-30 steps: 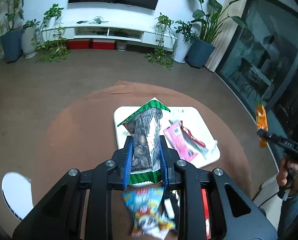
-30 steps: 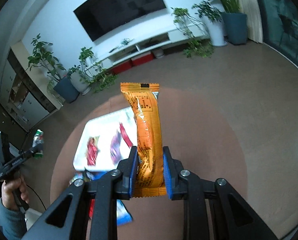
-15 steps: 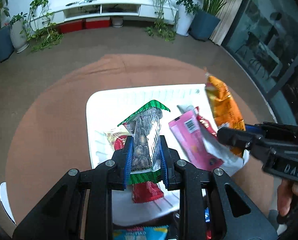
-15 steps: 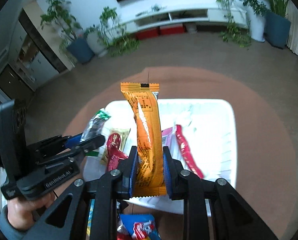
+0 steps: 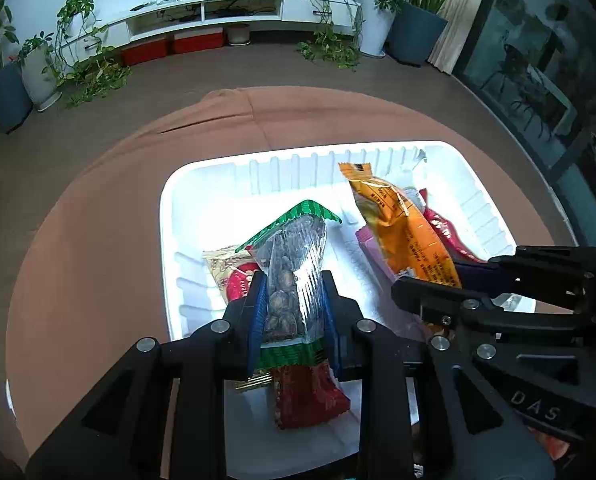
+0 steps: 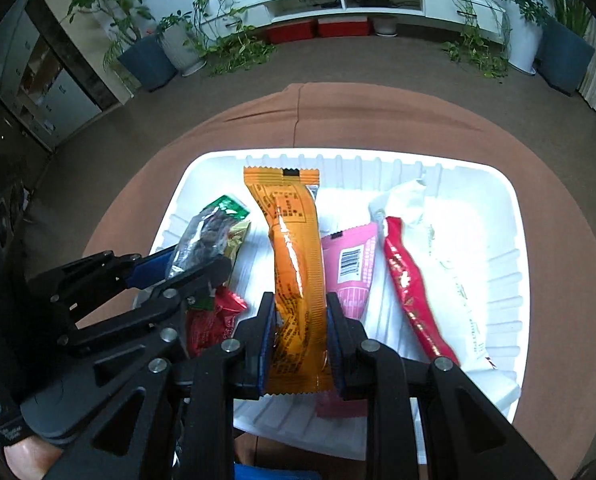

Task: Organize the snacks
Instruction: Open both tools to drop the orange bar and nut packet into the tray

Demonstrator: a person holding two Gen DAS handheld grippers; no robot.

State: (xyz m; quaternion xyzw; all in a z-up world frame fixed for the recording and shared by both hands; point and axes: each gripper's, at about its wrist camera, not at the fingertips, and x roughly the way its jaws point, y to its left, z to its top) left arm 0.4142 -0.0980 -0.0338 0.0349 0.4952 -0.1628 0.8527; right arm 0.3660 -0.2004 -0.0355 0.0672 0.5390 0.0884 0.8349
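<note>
I am clamping both jaws low on light, crinkly, slippery packs: the nut bag (image 5: 294,280) and the orange bar (image 6: 298,280), over the white tray (image 6: 498,280).

Both wrist views above white tray (image 5: 166,216)

Between our left gripper's (image 5: 294,312) blue pads sits a clear packet (image 5: 294,264) with green striped ends; our right gripper (image 6: 300,344) holds an orange packet (image 6: 294,264). Beyond lies a white tray (image 6: 498,280).

Left gripper (image 5: 294,300) clamped, right gripper (image 6: 300,336) clamped, both angled downward, side by side
</note>
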